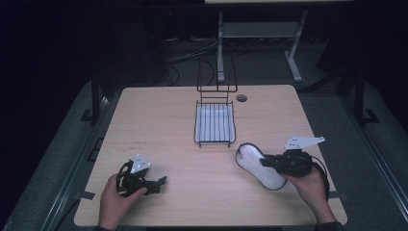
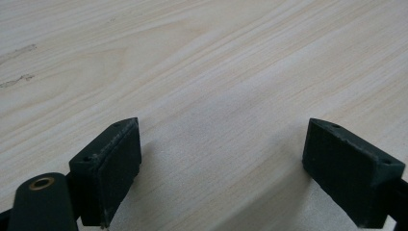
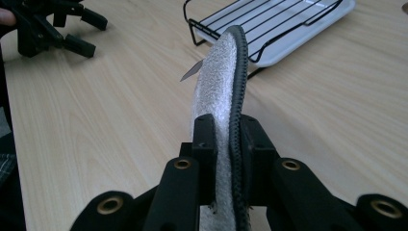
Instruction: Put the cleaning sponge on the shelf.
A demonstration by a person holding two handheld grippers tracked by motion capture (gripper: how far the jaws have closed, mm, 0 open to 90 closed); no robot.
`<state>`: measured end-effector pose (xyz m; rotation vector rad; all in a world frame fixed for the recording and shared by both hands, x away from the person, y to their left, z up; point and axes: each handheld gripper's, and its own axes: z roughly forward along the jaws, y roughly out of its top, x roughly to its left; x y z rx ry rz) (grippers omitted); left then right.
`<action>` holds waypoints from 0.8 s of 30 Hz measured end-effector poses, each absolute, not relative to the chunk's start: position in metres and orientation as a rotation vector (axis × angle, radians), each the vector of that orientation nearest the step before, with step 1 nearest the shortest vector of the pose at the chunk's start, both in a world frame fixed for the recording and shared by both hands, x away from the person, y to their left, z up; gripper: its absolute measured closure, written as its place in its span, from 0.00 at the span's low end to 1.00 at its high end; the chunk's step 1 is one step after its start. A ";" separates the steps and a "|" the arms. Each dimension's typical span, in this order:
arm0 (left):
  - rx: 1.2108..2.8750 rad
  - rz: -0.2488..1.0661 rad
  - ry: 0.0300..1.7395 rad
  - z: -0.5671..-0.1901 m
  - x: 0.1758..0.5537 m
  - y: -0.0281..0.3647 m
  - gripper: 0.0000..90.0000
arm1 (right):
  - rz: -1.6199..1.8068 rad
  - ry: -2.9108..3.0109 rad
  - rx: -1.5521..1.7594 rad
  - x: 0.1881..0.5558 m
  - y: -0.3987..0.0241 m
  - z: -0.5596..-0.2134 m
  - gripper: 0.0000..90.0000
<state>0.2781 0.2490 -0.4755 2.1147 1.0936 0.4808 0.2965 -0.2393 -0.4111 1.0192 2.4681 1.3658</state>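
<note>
R gripper (image 3: 226,144) pinching flat white oval pad w/ black edging (image 1: 259,166), near wire rack tray (image 1: 215,124); L gripper (image 2: 221,168) spread over bare desk (image 2: 202,72).

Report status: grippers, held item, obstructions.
Left gripper open, low over the table. Right gripper shut on insole. Wire rack ahead, path unobstructed.

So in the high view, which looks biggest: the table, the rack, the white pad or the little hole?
1. Table
2. Rack
3. White pad, held by the right gripper; it sits nearer the camera, so rack versus pad is unsure
4. Hole
</note>
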 end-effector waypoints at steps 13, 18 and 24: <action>2.115 0.481 1.094 -0.476 0.278 0.249 0.14 | 1.403 2.420 1.008 0.314 -0.237 -0.397 0.87; 2.115 0.479 1.097 -0.475 0.278 0.249 0.14 | 1.415 2.411 1.021 0.321 -0.235 -0.393 0.87; 2.114 0.479 1.097 -0.475 0.278 0.249 0.14 | 1.408 2.396 1.026 0.330 -0.231 -0.389 0.87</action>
